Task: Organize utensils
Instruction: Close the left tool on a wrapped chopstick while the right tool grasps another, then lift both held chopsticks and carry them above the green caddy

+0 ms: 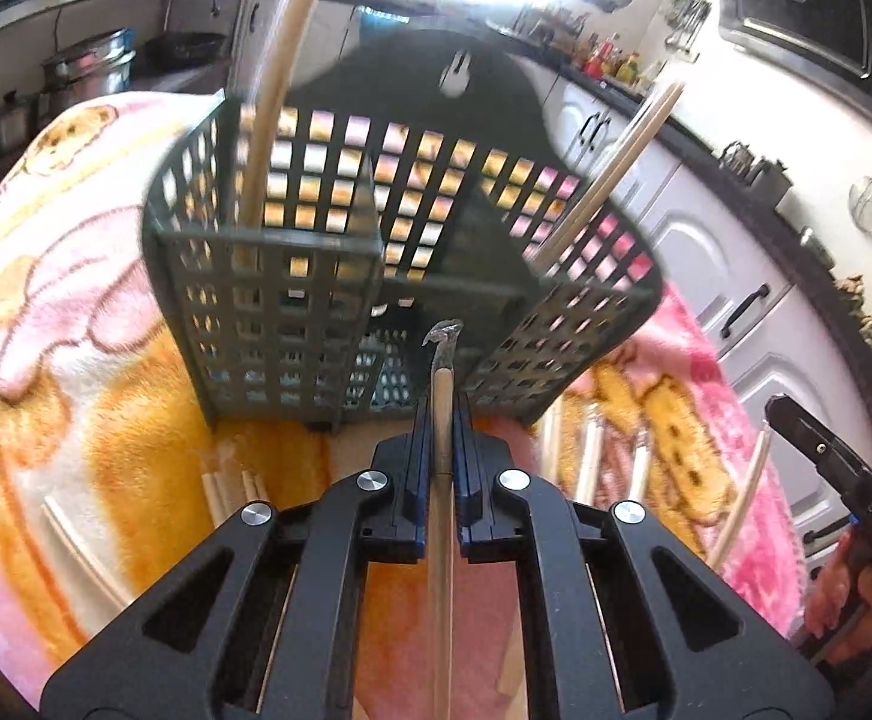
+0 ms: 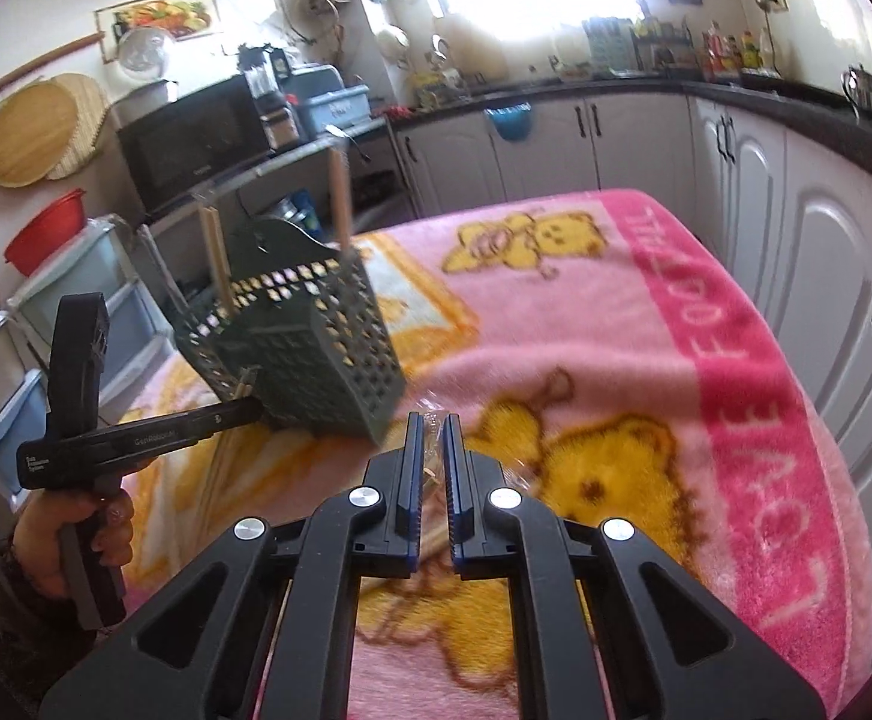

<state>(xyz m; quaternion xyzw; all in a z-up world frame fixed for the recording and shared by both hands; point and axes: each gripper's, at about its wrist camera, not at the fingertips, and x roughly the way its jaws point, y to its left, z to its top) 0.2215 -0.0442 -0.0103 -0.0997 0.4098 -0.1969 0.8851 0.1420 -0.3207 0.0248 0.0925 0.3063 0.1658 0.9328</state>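
Home kitchen: white cabinets (image 2: 628,138), microwave (image 2: 190,144), dark countertop (image 2: 556,87).

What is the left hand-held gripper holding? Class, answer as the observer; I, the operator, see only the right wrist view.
Observer: The left hand-held gripper is shut on a wooden-handled tool with a hooked metal tip.
Operator: Is anything still loose near the caddy?
Observer: Yes, pale sticks lie on the blanket just in front of the caddy.

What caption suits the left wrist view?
Left hand-held gripper shut on wooden-handled utensil before dark green perforated plastic caddy.
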